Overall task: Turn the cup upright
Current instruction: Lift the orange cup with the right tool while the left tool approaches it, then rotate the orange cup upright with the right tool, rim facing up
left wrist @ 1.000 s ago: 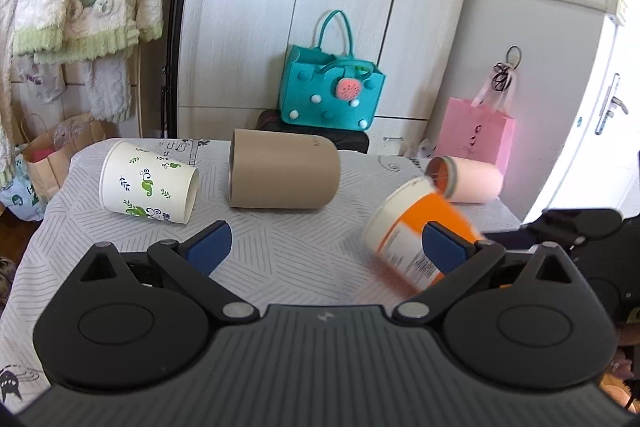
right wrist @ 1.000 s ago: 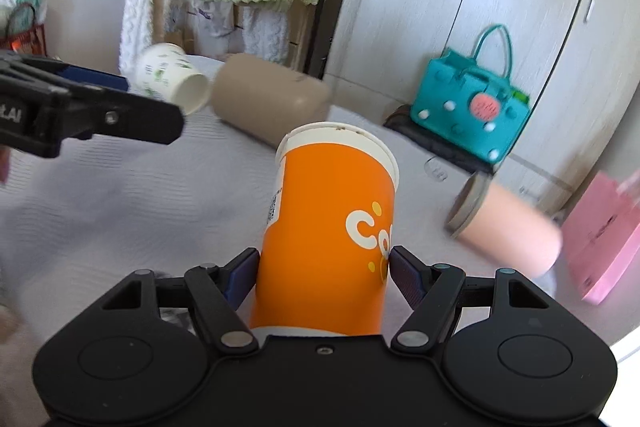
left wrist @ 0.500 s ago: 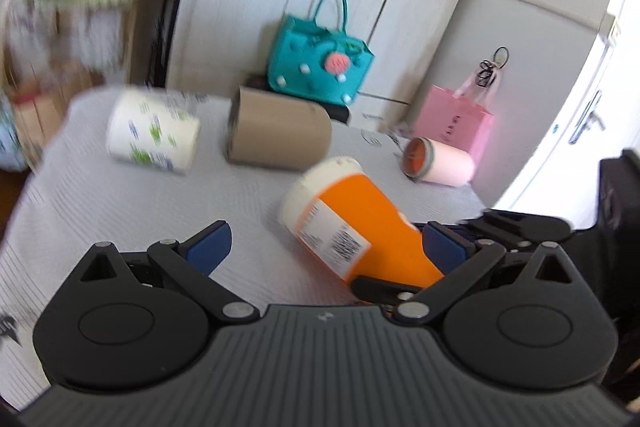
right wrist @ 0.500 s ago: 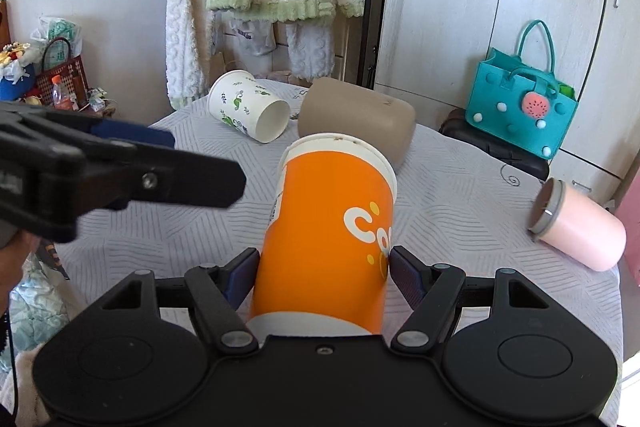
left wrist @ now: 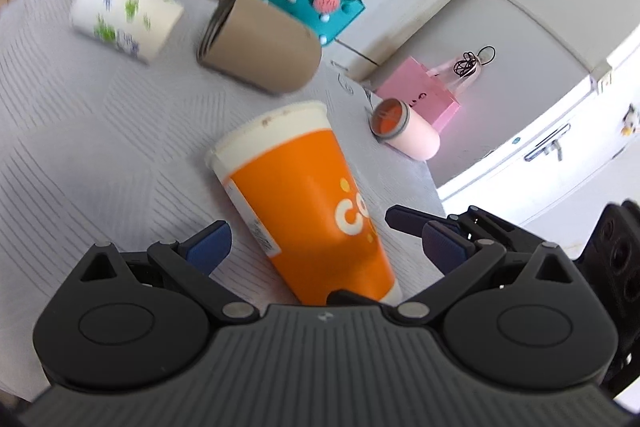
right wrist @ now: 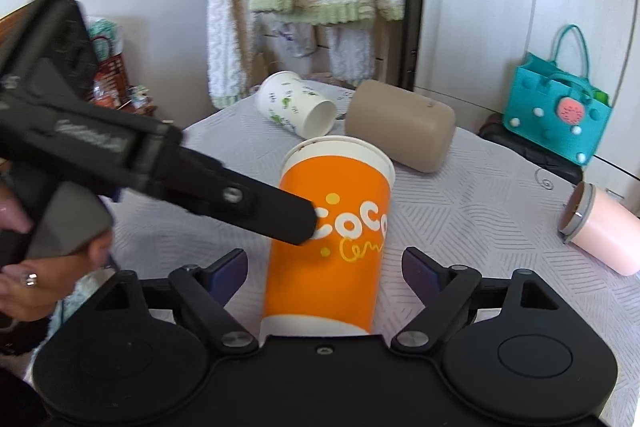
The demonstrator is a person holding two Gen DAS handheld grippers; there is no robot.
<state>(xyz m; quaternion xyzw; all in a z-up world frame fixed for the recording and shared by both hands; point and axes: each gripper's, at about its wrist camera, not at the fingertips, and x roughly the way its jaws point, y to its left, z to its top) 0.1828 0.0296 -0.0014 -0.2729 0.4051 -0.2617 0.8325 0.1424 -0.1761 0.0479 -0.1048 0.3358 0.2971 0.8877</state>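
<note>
An orange paper cup (right wrist: 332, 243) with a white rim stands between the fingers of my right gripper (right wrist: 324, 271), mouth up. The right jaws are spread and do not touch its sides. It also shows in the left wrist view (left wrist: 308, 203), tilted, between the open fingers of my left gripper (left wrist: 324, 243). One finger of the left gripper (right wrist: 276, 215) reaches in from the left and crosses in front of the cup's side. Whether it touches is unclear.
On the grey patterned tablecloth (right wrist: 460, 211) lie a white leaf-print paper cup (right wrist: 296, 105), a tan cylinder cup (right wrist: 400, 125) and a pink tumbler (right wrist: 600, 227), all on their sides. A teal bag (right wrist: 558, 115) sits beyond the table by the wardrobe.
The right jaws have opened off the orange cup. My left gripper has swung in toward the cup, which now sits between its fingers.
</note>
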